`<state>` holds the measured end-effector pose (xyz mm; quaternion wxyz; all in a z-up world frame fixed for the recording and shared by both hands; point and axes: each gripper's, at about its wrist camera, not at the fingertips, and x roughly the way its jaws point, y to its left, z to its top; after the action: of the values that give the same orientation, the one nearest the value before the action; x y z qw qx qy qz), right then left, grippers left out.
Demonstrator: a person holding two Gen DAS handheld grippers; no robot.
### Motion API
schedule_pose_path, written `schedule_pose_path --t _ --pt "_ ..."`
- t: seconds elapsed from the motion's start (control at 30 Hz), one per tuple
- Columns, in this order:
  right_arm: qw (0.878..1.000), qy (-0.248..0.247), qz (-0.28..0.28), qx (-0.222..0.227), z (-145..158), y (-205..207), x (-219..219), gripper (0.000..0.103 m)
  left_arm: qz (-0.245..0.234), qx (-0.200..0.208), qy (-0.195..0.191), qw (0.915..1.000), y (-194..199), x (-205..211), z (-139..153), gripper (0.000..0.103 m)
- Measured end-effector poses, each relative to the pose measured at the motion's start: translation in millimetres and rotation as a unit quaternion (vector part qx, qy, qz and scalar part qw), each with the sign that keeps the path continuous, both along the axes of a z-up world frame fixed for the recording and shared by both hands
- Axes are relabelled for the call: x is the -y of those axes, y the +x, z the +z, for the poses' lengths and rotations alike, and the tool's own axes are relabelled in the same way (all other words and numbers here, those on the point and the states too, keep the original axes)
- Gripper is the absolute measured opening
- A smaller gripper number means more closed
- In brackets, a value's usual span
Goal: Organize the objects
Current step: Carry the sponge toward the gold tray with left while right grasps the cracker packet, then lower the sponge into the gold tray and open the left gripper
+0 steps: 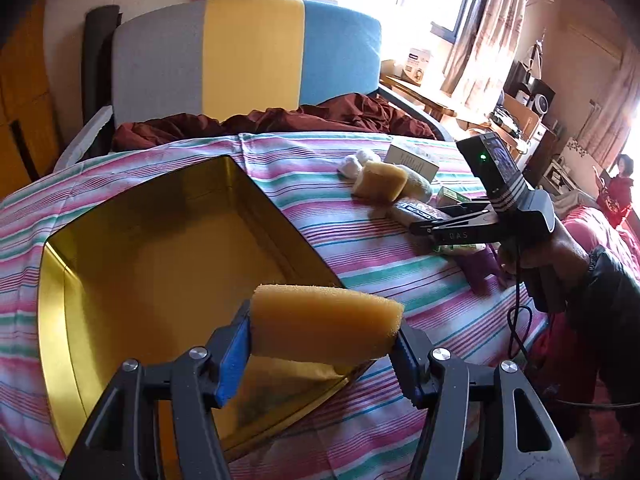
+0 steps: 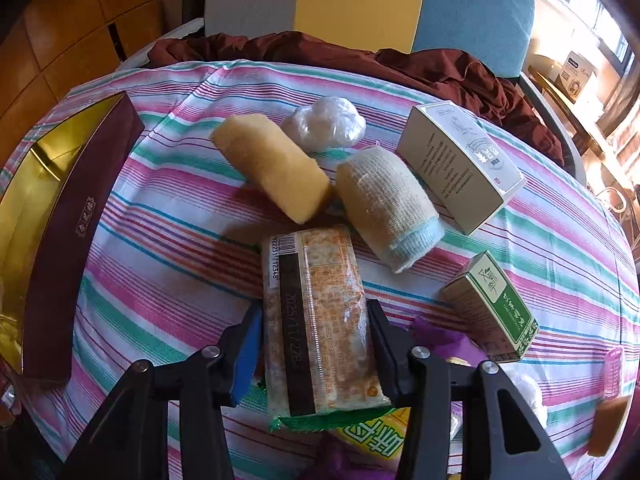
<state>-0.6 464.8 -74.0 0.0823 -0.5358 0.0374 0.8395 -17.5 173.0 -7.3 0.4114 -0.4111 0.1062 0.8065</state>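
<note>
Black fingers of the left gripper (image 1: pixel 324 344) fill the near edge of the left wrist view, closed partway on a yellow sponge (image 1: pixel 326 326) whose long axis runs crosswise between them. It hangs over the near corner of the open gold tin (image 1: pixel 60 320), which lies on the striped surface (image 1: pixel 420 288); the tin's hollow is below and beyond the sponge. Away from the tin, the right gripper (image 2: pixel 316 344) points steeply down over a wrapped snack bar (image 2: pixel 320 312). Its fingers sit against both long sides of the packet, whose length runs straight away from them. Beyond the bar, farther from the tin, lie a second sponge (image 2: pixel 272 168), a bandage roll (image 2: pixel 384 204), a white box (image 2: pixel 460 164) and a green box (image 2: pixel 492 308). Judging by position, the left hand is nearer the tin, so its sponge looks next to go in.
</note>
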Motion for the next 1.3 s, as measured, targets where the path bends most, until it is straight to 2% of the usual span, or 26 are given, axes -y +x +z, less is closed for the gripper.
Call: schedule_pose_path --t 0.23,0.43,0.6,0.67,0.8,0.97,1.3 --pt "1.000 -0.006 0.010 -0.005 1 0 9 0.049 0.071 -0.007 -0.025 0.9971 -15 48 -6 0.063" --pt "1.000 -0.005 0.013 -0.013 3 2 15 0.049 0.125 -0.019 -0.077 0.9890 -22 89 -26 0.064" --pt "1.000 -0.006 0.017 -0.012 2 2 18 0.049 0.164 -0.020 -0.096 0.9816 -24 116 -40 0.065" --pt "1.000 -0.005 0.020 -0.010 1 2 21 0.049 0.173 -0.025 -0.099 0.9796 -22 122 -40 0.069" --pt "1.000 -0.003 0.029 -0.004 -2 2 28 0.049 0.184 -0.035 -0.109 0.9761 -21 130 -42 0.069" --pt "0.999 -0.006 0.032 0.001 -4 3 34 0.049 0.193 -0.047 -0.106 0.9744 -17 136 -41 0.076" --pt "0.999 0.006 0.046 0.011 -9 2 50 0.048 0.218 -0.038 -0.090 0.9711 -13 146 -46 0.079"
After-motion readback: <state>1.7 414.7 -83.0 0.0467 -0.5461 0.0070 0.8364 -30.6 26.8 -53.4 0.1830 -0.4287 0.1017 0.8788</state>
